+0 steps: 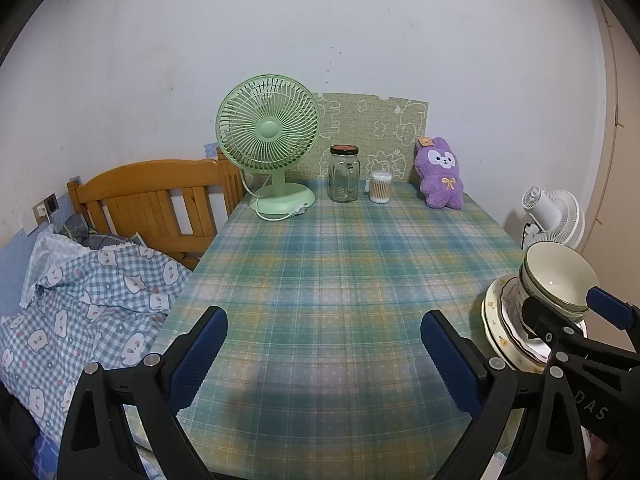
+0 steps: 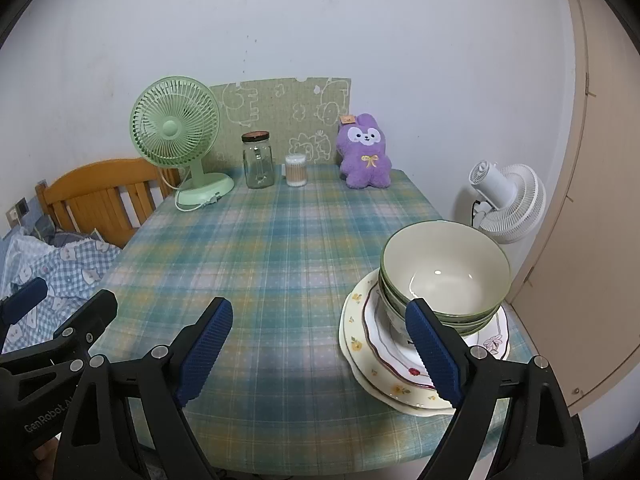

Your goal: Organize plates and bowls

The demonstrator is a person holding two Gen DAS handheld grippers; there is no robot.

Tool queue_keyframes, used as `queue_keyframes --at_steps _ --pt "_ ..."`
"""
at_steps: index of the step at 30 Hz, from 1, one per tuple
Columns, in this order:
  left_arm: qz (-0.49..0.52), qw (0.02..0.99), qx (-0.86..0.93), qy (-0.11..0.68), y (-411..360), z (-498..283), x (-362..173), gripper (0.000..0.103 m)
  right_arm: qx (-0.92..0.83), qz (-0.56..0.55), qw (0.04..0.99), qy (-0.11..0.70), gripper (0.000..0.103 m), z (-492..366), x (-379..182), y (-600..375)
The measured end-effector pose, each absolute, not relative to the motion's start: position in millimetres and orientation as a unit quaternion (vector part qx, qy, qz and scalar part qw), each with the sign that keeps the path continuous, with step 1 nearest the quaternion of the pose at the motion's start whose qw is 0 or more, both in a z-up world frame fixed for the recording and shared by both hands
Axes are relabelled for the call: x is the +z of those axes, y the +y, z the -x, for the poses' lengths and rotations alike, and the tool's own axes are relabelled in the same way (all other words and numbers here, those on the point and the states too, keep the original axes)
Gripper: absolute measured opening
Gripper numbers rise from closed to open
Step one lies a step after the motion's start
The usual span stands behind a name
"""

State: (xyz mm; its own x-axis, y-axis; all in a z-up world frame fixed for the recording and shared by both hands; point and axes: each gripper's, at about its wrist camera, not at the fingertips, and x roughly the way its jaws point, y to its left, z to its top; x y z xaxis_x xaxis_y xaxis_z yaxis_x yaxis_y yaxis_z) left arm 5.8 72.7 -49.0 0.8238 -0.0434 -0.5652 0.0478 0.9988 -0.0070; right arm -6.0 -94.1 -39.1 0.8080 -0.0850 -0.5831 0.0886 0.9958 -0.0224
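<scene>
I hold both grippers over the plaid table (image 2: 280, 248), nearer me than the green fan (image 2: 176, 132). My left gripper (image 1: 324, 344) and right gripper (image 2: 320, 344) gape, gripping nothing. Nested bowls (image 2: 444, 272) sit on stacked plates (image 2: 372, 356), right of the fan, near me.

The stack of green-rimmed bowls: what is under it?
The bowls stand nested on stacked plates: a white plate with a dark red rim on top, and cream plates with yellow flowers below. How many plates there are, and their centres, cannot be seen; the bowls cover them.
</scene>
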Motion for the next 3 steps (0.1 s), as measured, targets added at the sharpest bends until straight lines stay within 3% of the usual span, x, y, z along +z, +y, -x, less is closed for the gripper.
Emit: queue_keyframes --at_steps 3 --pt "-0.004 0.955 -0.023 0.296 72.8 -5.8 -49.0 0.098 -0.045 -0.001 0.95 0.308 0.09 5.5 -40.6 -93.4"
